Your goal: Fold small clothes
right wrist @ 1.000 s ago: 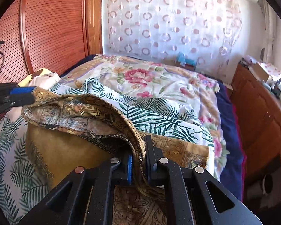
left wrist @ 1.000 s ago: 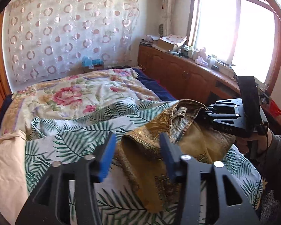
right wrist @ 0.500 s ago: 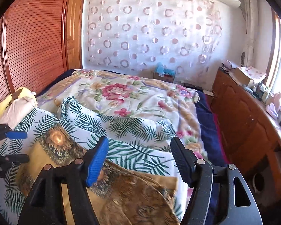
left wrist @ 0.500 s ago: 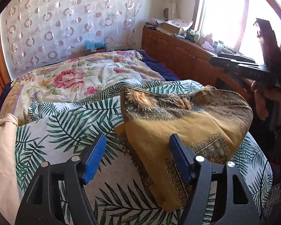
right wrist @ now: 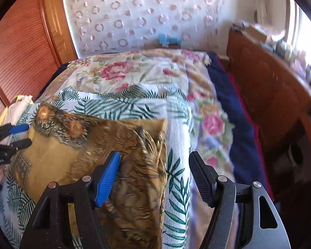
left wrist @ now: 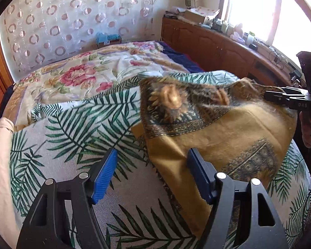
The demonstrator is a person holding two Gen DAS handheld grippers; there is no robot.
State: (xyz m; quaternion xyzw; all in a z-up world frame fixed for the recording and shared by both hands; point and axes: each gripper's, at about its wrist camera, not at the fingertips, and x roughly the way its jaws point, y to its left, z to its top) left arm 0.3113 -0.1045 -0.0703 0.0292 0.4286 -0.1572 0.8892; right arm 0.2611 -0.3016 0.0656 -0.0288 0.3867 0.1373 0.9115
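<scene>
While unheld, mustard garment [left wrist: 224, 132] on bedspread [left wrist: 76, 124]

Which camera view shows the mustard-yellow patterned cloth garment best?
The left wrist view: the mustard-yellow patterned cloth garment lies there sharp, nearly whole, with its folded-over flap visible. The right wrist view shows the garment blurred and partly hidden behind the right hand-held gripper.

Mustard-gold garment [left wrist: 224, 128] with dark paisley and sunflower print lies on my palm-leaf sheet [left wrist: 76, 132], folded over itself. Printed band doubled across far edge, plain gold panel facing up near me. Right portion [right wrist: 134, 166] rumpled, blurred. Whether sleeves tucked under, cannot tell.
</scene>
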